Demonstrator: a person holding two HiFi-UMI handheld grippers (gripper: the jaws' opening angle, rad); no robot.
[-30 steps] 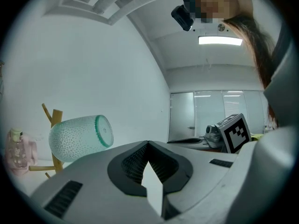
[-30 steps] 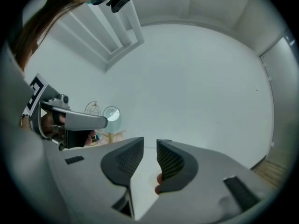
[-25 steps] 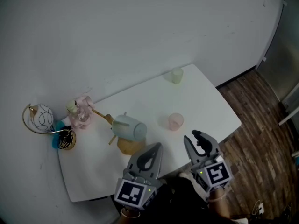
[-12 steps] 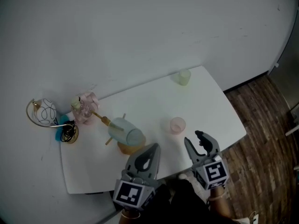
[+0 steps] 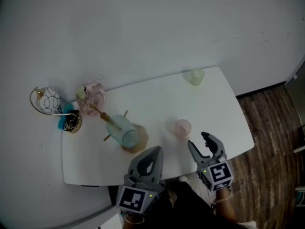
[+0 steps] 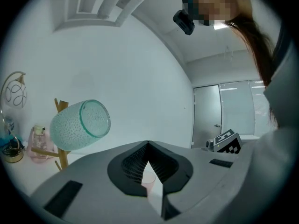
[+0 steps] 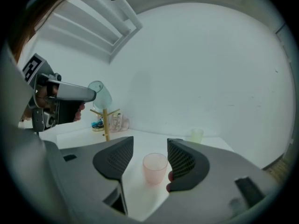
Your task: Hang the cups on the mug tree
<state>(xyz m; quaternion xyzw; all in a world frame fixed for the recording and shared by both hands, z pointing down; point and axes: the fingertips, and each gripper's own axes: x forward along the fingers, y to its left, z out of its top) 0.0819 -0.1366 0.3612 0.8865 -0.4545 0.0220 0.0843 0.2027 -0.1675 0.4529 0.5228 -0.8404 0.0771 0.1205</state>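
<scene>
A white worktop (image 5: 157, 99) with rounded corners stands with its far edge against a plain pale wall (image 5: 143, 27). Dark wood-plank floor (image 5: 276, 123) shows beyond its right edge. The left gripper view shows a pale door (image 6: 205, 118) under even light.

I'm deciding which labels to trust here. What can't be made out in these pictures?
Head view: the teal cup covers the mug tree peg it hangs on.
Left gripper view: the body of the left gripper hides the tree's base and most of the pink cup.
Head view: the small clutter left of the tree is too small to name.
</scene>
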